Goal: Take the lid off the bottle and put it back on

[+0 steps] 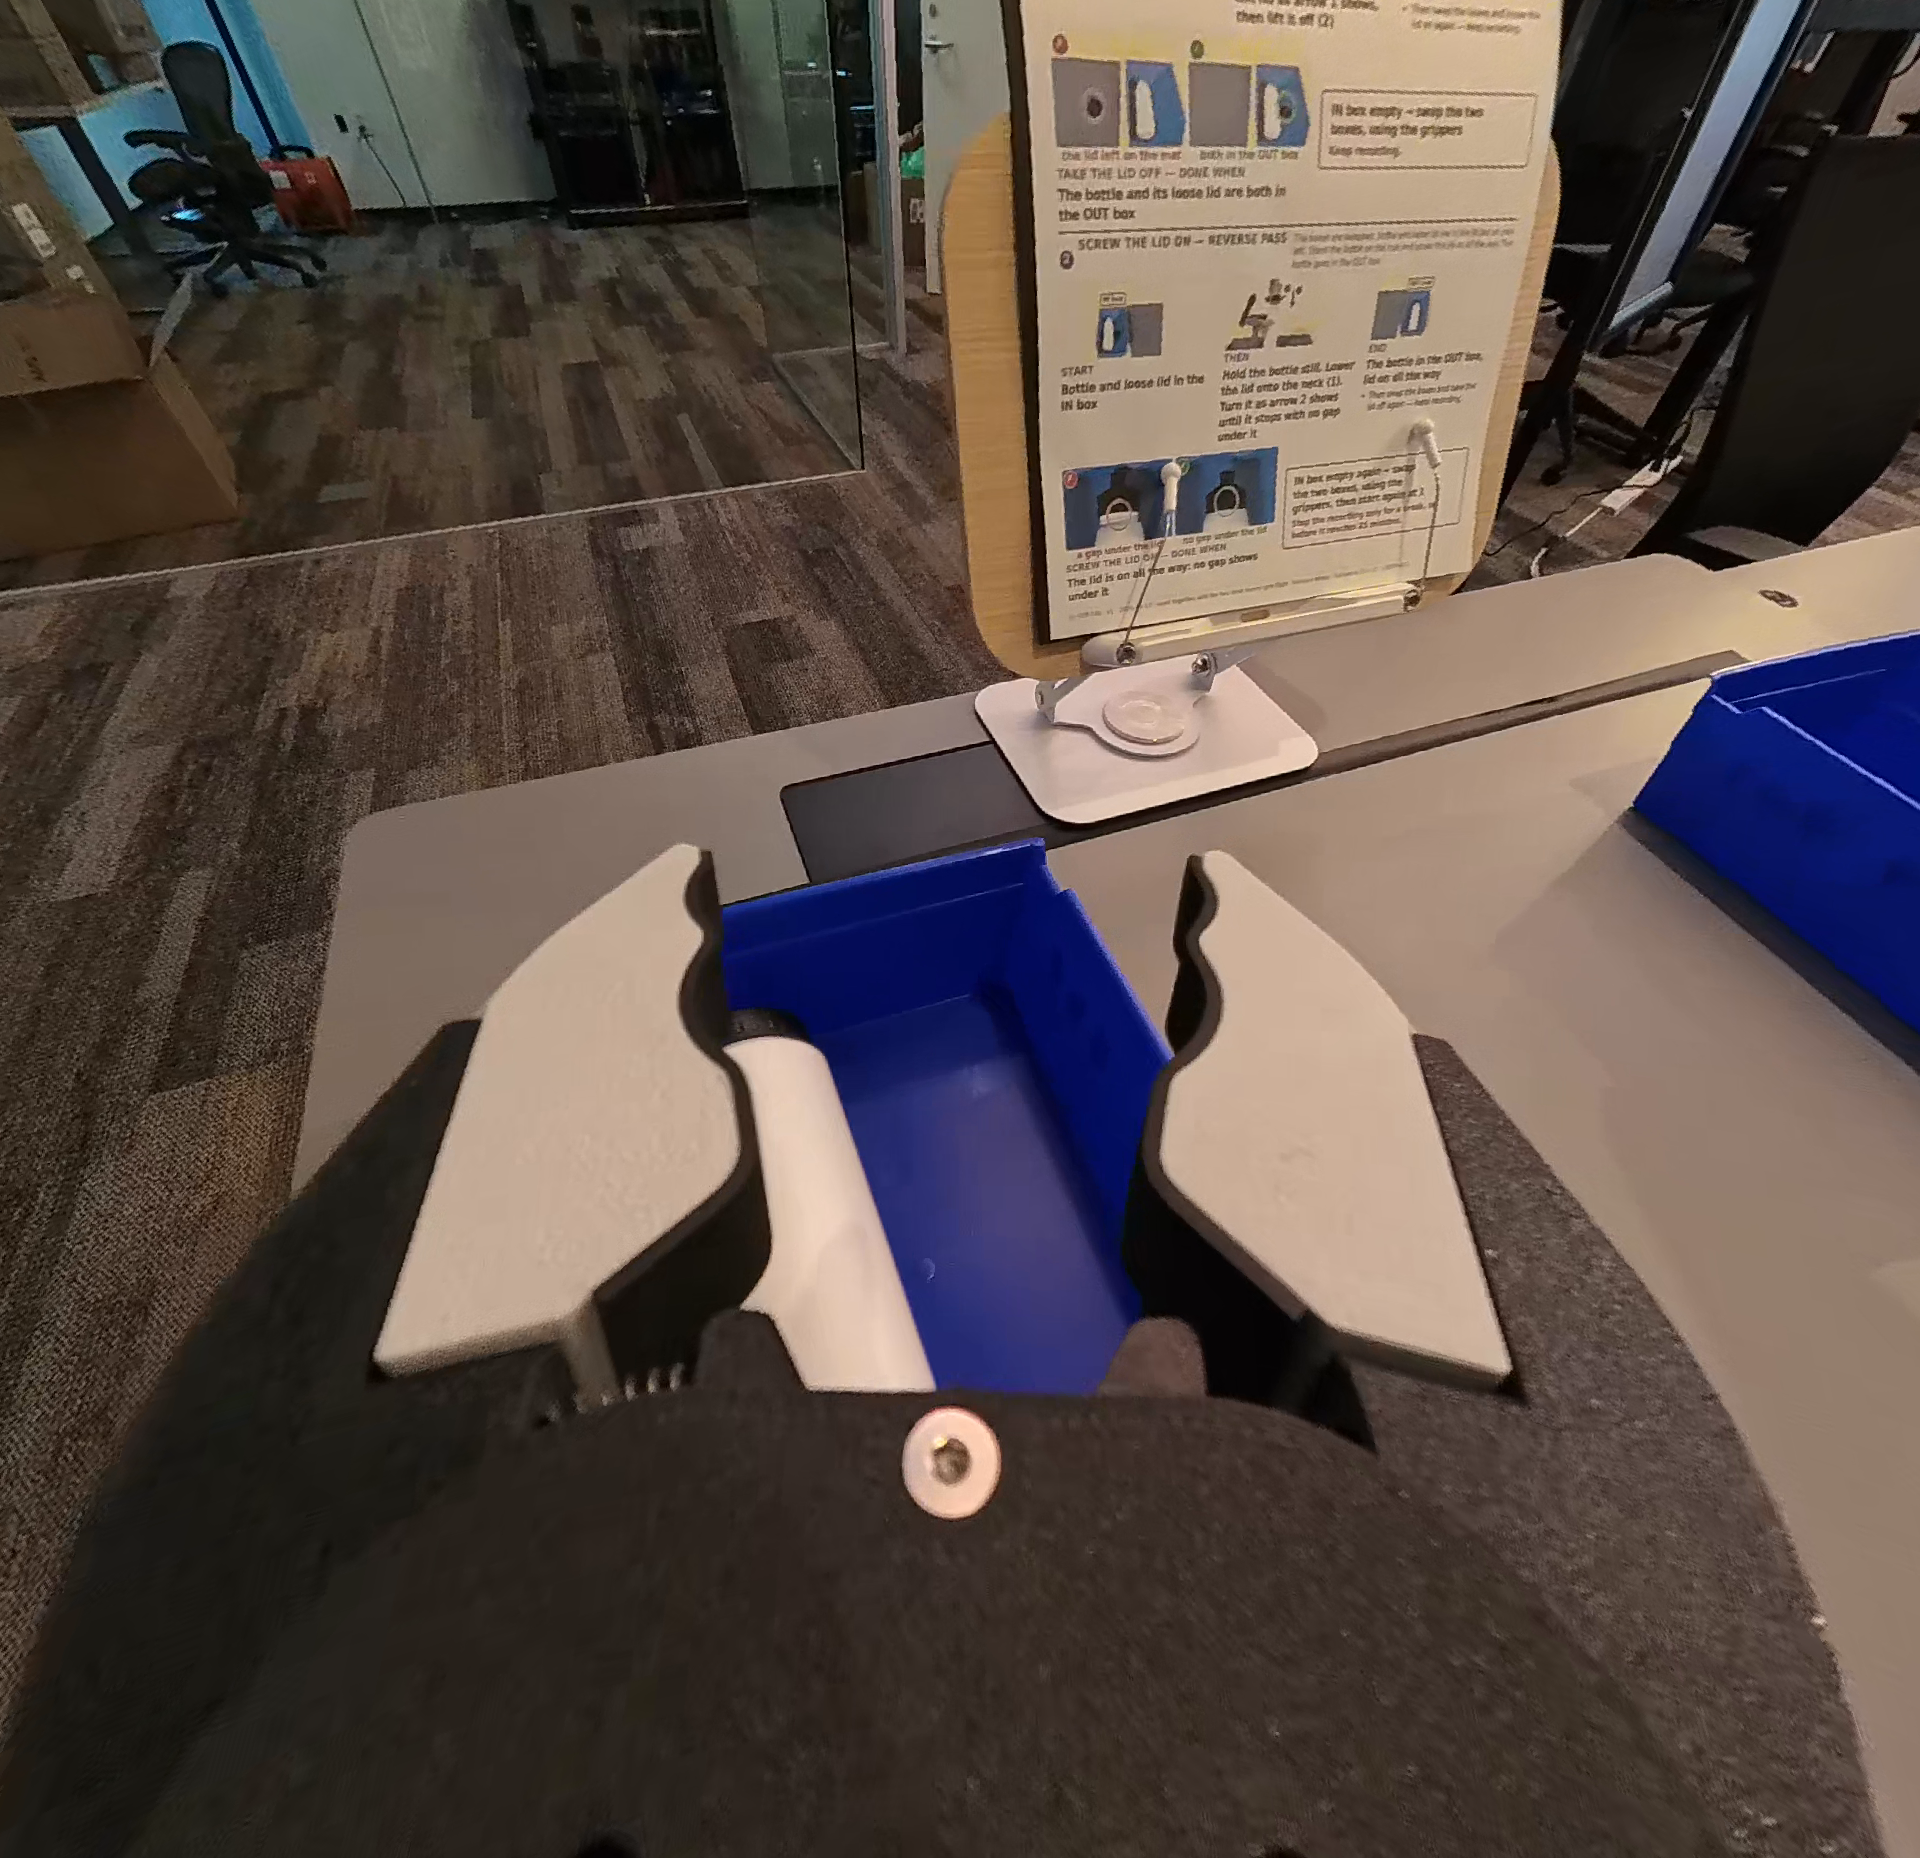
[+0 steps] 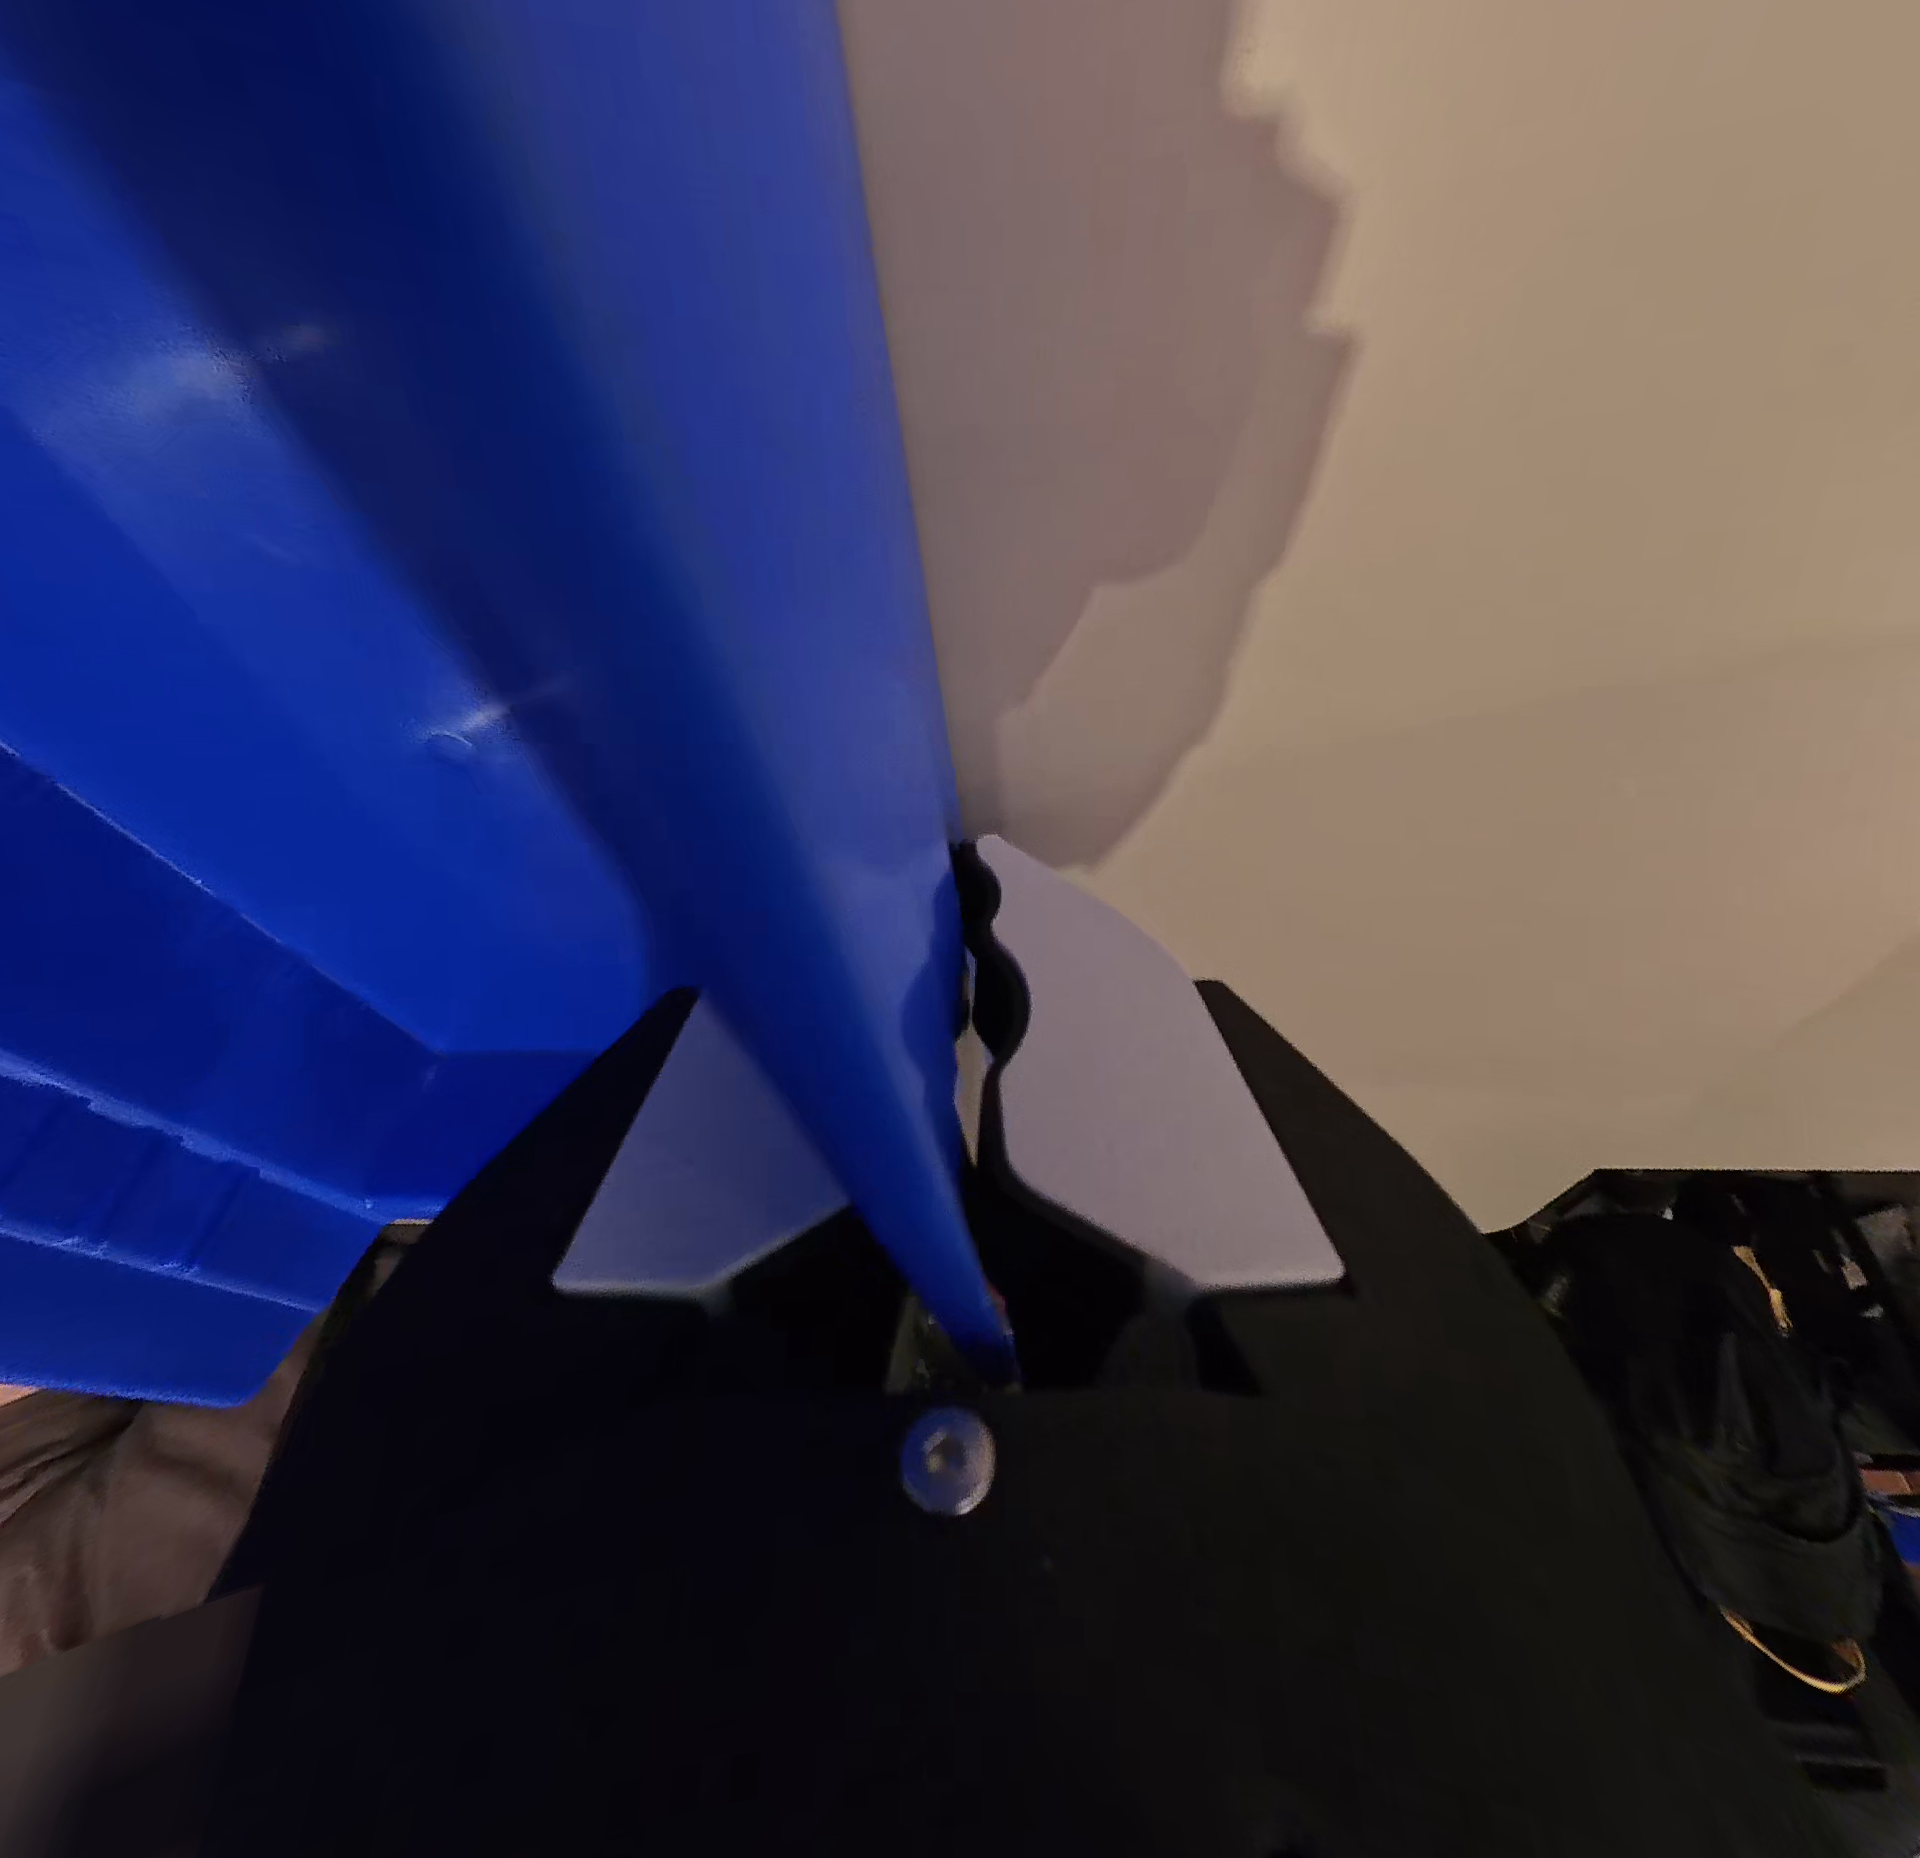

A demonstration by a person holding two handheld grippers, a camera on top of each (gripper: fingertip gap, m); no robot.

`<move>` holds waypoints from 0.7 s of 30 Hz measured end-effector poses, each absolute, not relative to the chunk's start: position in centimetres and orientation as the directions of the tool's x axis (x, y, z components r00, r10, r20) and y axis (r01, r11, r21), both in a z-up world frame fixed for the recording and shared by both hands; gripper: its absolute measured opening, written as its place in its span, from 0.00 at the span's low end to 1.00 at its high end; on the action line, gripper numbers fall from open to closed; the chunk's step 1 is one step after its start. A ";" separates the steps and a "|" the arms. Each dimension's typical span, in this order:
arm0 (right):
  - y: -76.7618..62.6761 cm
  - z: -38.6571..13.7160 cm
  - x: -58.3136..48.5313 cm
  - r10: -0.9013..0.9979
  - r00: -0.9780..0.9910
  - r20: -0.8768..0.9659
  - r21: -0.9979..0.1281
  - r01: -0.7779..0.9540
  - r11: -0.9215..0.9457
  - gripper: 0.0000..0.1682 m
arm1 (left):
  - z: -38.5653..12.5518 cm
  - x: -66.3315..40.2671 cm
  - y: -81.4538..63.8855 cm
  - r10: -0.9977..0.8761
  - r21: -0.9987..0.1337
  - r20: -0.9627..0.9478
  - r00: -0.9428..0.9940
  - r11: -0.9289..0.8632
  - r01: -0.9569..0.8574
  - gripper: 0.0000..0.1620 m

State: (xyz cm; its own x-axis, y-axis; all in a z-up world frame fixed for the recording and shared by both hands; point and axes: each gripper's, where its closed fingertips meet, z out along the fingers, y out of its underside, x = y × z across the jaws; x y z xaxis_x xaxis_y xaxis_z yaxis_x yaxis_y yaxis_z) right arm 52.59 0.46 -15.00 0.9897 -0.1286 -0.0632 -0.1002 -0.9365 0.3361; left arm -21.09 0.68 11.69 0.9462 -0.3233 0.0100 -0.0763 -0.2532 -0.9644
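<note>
A white bottle (image 1: 821, 1185) with a black lid (image 1: 764, 1026) on it lies on its side along the left wall of a blue box (image 1: 1049, 1029). My left gripper (image 1: 948, 868) is open and empty just above this box, its fingers straddling the inside; the left finger hides part of the bottle. In the right wrist view my right gripper (image 2: 951, 977) is shut on the thin wall of a blue box (image 2: 416, 561), which fills the left of that view. Its left finger is mostly hidden behind the wall.
The grey table (image 1: 1558, 977) ends close on the left, with carpet beyond. A second blue box (image 1: 1797, 800) stands at the right. An instruction sheet on a wooden stand (image 1: 1278, 281) with a white base (image 1: 1143, 759) stands behind, next to a dark mat (image 1: 904, 800).
</note>
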 end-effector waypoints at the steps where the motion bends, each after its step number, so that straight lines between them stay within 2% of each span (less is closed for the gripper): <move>1: 0.5 -15.0 52.5 -0.139 0.988 -0.068 0.339 -0.108 -0.934 0.03 | 11.7 -21.2 0.7 -0.316 -0.964 0.008 0.949 -0.253 -0.076 0.52; 9: 0.9 -15.1 52.4 -0.164 0.985 -0.060 0.340 -0.134 -0.931 0.03 | 11.3 -20.5 1.4 -0.325 -0.960 -0.020 0.946 -0.256 -0.108 0.52; 11: 1.3 -15.2 52.4 -0.151 0.986 -0.067 0.291 -0.126 -0.948 0.05 | 11.2 -20.3 1.6 -0.326 -0.960 -0.031 0.945 -0.254 -0.119 0.52; 13: 1.8 -15.3 51.9 -0.158 0.983 -0.093 0.236 -0.132 -0.963 0.16 | 11.4 -20.4 2.1 -0.293 -0.963 -0.045 0.955 -0.242 -0.120 0.52; 14: 2.0 -15.3 51.9 -0.155 0.984 -0.088 0.206 -0.134 -0.969 0.18 | 11.5 -20.5 2.4 -0.268 -0.965 -0.057 0.962 -0.231 -0.122 0.52; 18: 3.1 -14.8 52.3 -0.126 0.990 -0.067 0.055 -0.122 -0.991 0.20 | 12.1 -20.6 3.4 -0.142 -0.969 -0.151 0.978 -0.175 -0.175 0.56; 21: 3.6 -13.9 52.7 -0.094 0.995 -0.031 -0.058 -0.095 -0.994 0.26 | 12.5 -20.2 3.7 -0.068 -0.961 -0.227 0.972 -0.143 -0.235 0.60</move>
